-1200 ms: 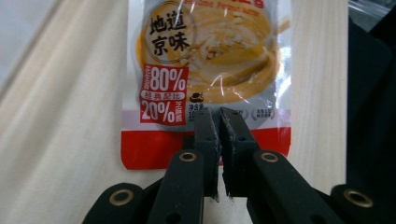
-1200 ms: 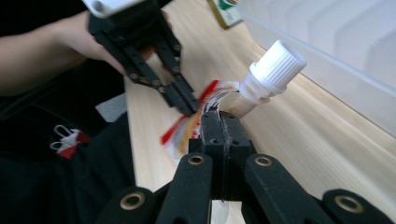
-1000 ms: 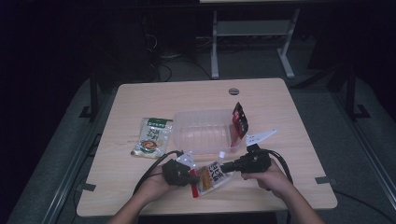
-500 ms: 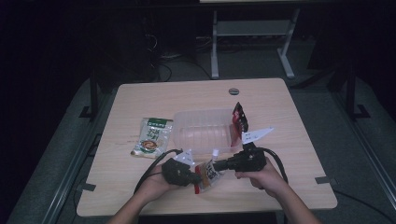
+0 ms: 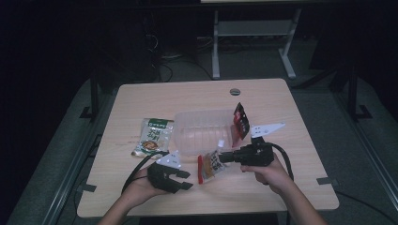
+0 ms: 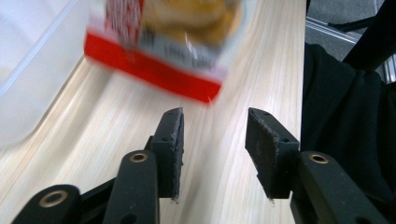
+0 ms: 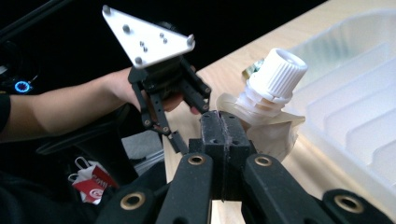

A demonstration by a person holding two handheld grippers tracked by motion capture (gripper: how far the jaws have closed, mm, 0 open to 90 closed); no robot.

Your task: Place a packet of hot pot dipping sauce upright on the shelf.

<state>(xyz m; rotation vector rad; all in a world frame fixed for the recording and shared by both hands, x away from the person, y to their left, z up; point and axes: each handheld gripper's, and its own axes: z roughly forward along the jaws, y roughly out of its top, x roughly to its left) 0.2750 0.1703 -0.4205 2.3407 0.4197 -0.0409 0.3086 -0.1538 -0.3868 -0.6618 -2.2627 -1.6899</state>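
We held the spouted pouch (image 5: 212, 165) near the front edge of the table (image 5: 197, 93), a little right of the middle of that edge, lifted off the wood and hanging from the right gripper (image 5: 224, 157). That gripper's jaws were pressed together on the pouch's top edge just beside its white screw cap (image 7: 283, 73), as the right gripper view showed; the cap pointed up and away from the jaws. The pouch's red-bordered lower end hung towards our left gripper (image 5: 184, 180).

Our left gripper lay close to the front edge, left of the pouch and apart from it. Its jaws had just been opening and stood spread with nothing between them; in the left gripper view the blurred pouch hung beyond the pads (image 6: 172, 140), clear of them, over bare wood.

Just behind the pouch, at the middle of the table, sat the clear plastic tub (image 5: 206, 131). A red and black sachet (image 5: 241, 120) leaned at the tub's right end. A green snack packet (image 5: 153, 137) lay flat just left of the tub, towards the left edge.
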